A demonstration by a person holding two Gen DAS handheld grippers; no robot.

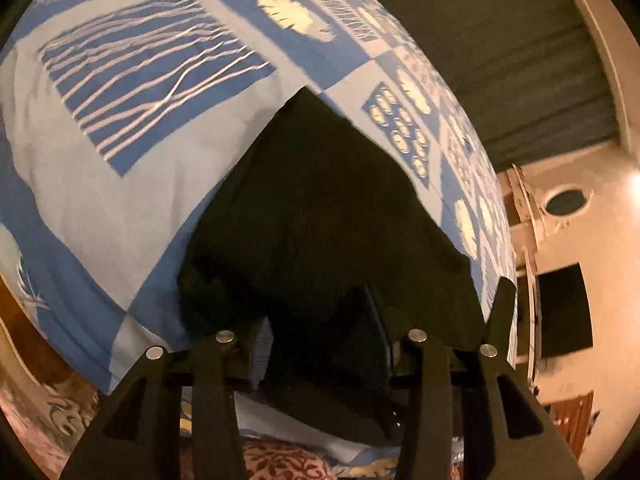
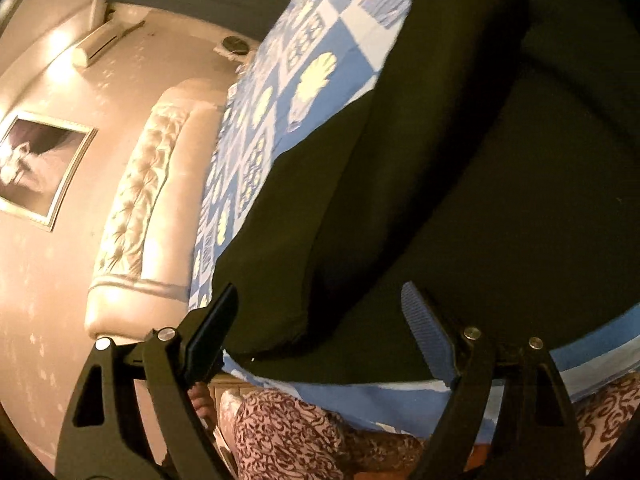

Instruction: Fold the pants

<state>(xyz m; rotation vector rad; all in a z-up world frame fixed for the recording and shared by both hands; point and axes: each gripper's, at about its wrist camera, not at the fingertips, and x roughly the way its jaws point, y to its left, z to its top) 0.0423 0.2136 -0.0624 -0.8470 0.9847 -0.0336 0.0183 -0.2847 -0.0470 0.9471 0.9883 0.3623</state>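
Note:
Black pants (image 1: 320, 208) lie on a bed with a blue and white patterned sheet (image 1: 120, 184). In the left wrist view my left gripper (image 1: 380, 312) sits at the near edge of the pants, with cloth draped between its fingers; the right finger (image 1: 502, 304) stands beside the cloth. In the right wrist view the pants (image 2: 460, 180) lie folded in layers and fill the middle. My right gripper (image 2: 320, 320) is open, its two fingers wide apart at the near hem, one on each side of the cloth.
A tufted cream headboard (image 2: 140, 200) and a framed picture (image 2: 36, 168) are at the left of the right wrist view. A dark curtain (image 1: 500, 60) hangs beyond the bed. Patterned maroon cloth (image 2: 300, 432) lies below the bed edge.

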